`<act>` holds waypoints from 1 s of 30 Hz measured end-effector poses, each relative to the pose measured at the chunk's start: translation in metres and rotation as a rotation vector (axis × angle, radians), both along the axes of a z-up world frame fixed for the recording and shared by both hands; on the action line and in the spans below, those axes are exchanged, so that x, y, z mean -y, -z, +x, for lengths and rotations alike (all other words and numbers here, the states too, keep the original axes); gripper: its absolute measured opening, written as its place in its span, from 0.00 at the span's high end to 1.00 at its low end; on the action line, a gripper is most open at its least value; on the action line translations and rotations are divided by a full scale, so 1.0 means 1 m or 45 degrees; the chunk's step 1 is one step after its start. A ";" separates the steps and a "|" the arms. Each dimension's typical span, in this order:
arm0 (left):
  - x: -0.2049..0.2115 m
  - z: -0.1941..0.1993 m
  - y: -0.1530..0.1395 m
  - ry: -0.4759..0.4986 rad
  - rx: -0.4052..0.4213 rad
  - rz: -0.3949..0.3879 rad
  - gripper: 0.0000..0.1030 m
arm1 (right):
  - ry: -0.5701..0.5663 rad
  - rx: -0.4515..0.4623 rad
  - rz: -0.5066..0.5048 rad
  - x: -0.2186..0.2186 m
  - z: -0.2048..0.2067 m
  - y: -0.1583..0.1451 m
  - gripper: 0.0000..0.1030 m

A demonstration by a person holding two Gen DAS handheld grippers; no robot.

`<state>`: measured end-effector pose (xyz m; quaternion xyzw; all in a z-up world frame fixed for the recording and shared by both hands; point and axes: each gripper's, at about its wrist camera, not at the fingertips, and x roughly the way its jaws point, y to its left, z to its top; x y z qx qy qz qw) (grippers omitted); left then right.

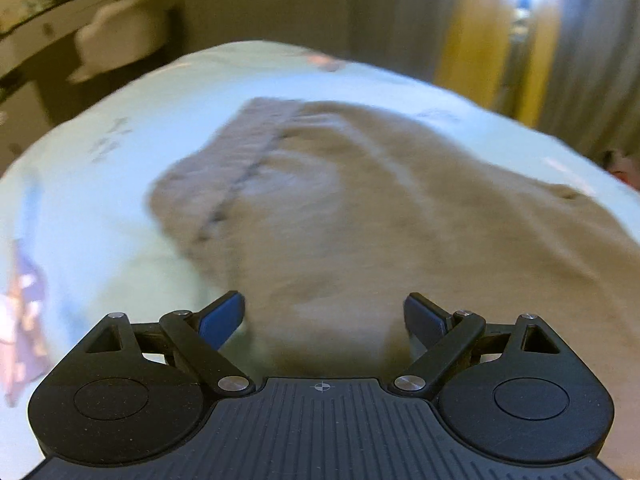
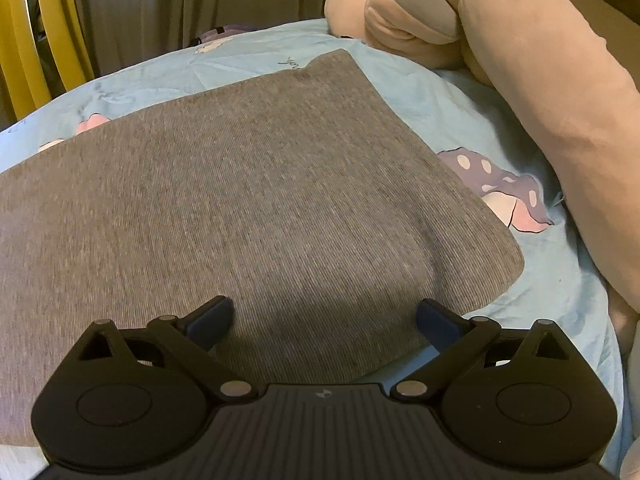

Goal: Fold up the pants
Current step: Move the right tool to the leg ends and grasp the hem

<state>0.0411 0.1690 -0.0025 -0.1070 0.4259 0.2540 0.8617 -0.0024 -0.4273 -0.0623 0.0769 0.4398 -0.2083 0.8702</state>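
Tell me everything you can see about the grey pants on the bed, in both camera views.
The pants are grey, finely ribbed knit fabric, spread flat on the light blue printed bedsheet. In the blurred left wrist view a ribbed waistband shows at the far left end. In the right wrist view the right end is rounded and mostly smooth, with one soft crease. Both the left gripper and right gripper are open above the near edge; neither grips the fabric.
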 end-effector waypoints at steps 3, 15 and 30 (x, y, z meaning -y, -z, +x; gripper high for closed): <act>-0.011 -0.007 0.000 -0.122 -0.016 0.035 0.08 | -0.002 -0.003 -0.013 -0.001 0.001 0.000 0.04; -0.006 -0.036 -0.011 -0.098 0.059 -0.025 0.08 | -0.008 0.001 -0.012 0.000 0.001 0.001 0.04; 0.010 -0.041 -0.001 0.080 0.109 -0.288 0.06 | -0.053 0.105 0.218 0.035 -0.026 -0.006 0.04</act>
